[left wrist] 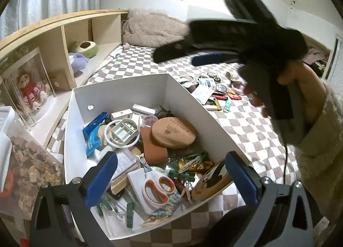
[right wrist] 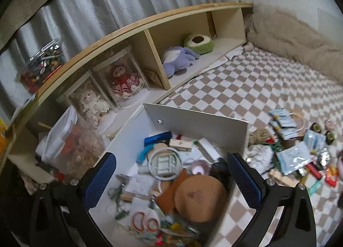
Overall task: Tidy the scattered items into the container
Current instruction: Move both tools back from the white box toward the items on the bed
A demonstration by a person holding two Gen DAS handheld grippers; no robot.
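A white box [left wrist: 184, 94] sits on a checkered bed, filled with scissors [left wrist: 157, 189], a cork lid [left wrist: 173, 132], a white ring [left wrist: 122, 132] and many small items. My left gripper [left wrist: 171, 180] is open and empty, hovering over the box's near end. My right gripper [right wrist: 171, 178] is open and empty above the same box [right wrist: 203, 122]; it shows from outside in the left wrist view [left wrist: 203, 53], blurred, held by a hand. Scattered items [left wrist: 214, 90] lie on the bed beyond the box, also in the right wrist view [right wrist: 300, 152].
A wooden shelf [right wrist: 150, 32] along the bed holds plush toys [right wrist: 178, 58], boxed dolls [right wrist: 126, 79] and a jar. A plastic bin [left wrist: 27, 161] stands left of the box. A beige blanket [left wrist: 154, 30] lies at the bed's far end.
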